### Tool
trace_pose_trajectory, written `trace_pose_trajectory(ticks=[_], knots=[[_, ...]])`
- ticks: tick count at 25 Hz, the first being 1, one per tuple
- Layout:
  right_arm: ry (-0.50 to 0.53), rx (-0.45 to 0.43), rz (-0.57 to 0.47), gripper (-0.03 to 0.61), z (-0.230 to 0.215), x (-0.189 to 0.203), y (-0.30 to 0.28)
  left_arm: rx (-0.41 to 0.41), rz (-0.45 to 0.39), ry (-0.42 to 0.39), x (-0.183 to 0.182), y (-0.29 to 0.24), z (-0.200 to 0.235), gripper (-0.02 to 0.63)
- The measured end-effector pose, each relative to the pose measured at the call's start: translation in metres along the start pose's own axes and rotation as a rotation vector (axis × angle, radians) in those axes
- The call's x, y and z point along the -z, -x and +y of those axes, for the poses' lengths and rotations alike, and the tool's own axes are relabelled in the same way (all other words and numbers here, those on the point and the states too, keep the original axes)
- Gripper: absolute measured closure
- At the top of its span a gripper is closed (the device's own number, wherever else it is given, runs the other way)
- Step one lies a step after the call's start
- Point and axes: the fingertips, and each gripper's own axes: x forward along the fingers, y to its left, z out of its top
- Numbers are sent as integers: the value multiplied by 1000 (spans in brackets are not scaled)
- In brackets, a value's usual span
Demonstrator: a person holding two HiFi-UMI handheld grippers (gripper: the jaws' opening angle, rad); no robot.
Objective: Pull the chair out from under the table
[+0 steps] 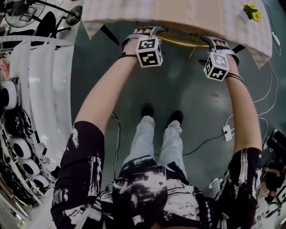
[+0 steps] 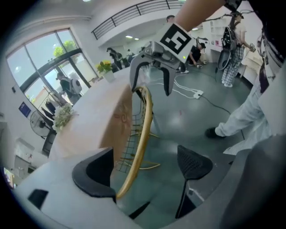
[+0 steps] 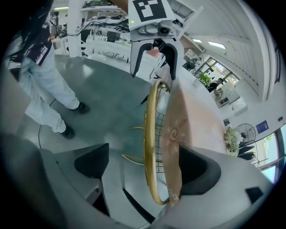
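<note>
The chair is tucked under the cloth-covered table (image 1: 178,15); only its gold wire back rim (image 1: 181,42) peeks out from the table edge. My left gripper (image 1: 145,33) and right gripper (image 1: 217,44) both hang over that rim, pointing steeply down. In the left gripper view, the gold rim (image 2: 138,143) runs between the wide jaws of the left gripper (image 2: 143,172), close to the left pad (image 2: 94,176) and well clear of the other. In the right gripper view, the rim (image 3: 152,147) passes midway through the right gripper (image 3: 145,166), untouched. Both grippers are open.
The tablecloth hangs just behind the rim (image 3: 174,147). Yellow flowers (image 1: 252,11) stand on the table's far right. A power strip (image 1: 228,133) and cables lie on the grey floor to the right of the person's feet (image 1: 147,109). White shelving (image 1: 40,89) lines the left side.
</note>
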Motion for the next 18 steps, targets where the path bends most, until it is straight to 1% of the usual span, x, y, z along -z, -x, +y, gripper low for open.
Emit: trace_pose_trajectory(ticks=[4, 6, 8, 9, 12, 14, 15, 16, 18], knots=[[52, -1, 52, 153, -6, 28, -22, 2, 62, -67, 24, -28, 10, 265], [89, -8, 71, 191, -4, 37, -31, -11, 79, -79, 35, -40, 16, 307], [114, -21, 79, 227, -1, 43, -41, -13, 85, -78, 43, -49, 17, 346], [115, -26, 76, 233, 1, 44, -46, -13, 85, -81, 45, -53, 17, 357], [118, -32, 57, 271, 2, 42, -57, -52, 73, -115, 46, -60, 27, 396], [141, -29, 55, 337, 2, 40, -63, -60, 81, -138, 47, -63, 32, 458], [149, -26, 55, 365, 2, 39, -65, -54, 90, -153, 48, -64, 31, 478], [152, -21, 54, 422, 2, 37, -67, -48, 102, -175, 49, -65, 30, 507], [152, -9, 50, 534, -2, 34, -69, -33, 130, -226, 52, -68, 29, 525]])
